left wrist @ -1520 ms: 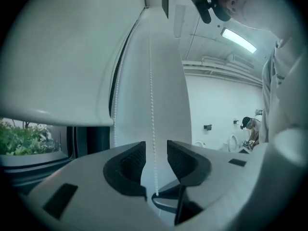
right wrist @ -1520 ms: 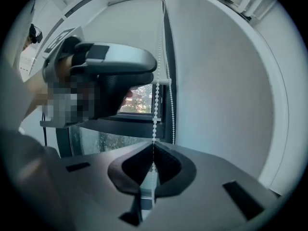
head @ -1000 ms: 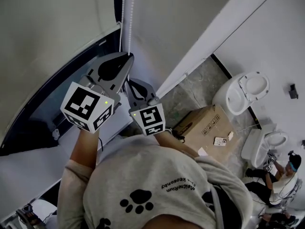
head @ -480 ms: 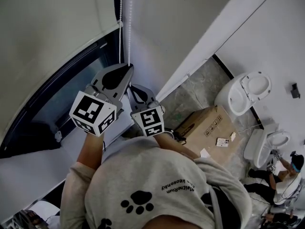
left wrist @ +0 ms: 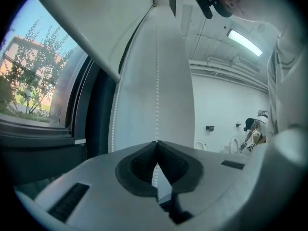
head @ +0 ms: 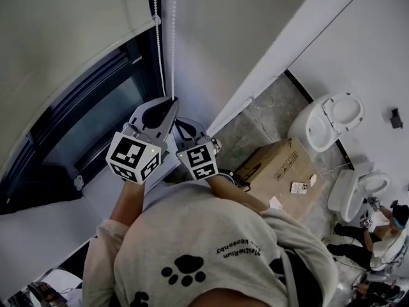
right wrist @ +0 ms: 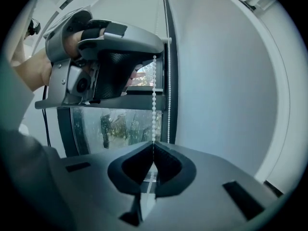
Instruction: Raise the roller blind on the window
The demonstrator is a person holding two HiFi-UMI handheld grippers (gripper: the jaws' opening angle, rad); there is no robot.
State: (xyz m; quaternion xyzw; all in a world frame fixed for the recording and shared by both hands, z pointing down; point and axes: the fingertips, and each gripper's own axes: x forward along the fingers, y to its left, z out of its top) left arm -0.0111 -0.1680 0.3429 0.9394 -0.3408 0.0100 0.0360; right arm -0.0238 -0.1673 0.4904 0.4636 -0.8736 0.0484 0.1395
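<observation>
Gripping one bead chain (head: 174, 43) strand, the left gripper (left wrist: 156, 144) and right gripper (right wrist: 153, 146) are both clenched on it, left directly above right. The chain rises toward 12 o'clock from each. The blind (head: 64, 31) hangs at 10 o'clock, above the window (head: 89, 117).

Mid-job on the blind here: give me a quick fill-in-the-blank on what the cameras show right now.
1. The left hand-held gripper and the right hand-held gripper are both shut on the white ____.
2. In the right gripper view, the left one grips it ____ the right one.
3. The roller blind covers only the ____ part of the window.
Missing words: bead chain; above; upper.
</observation>
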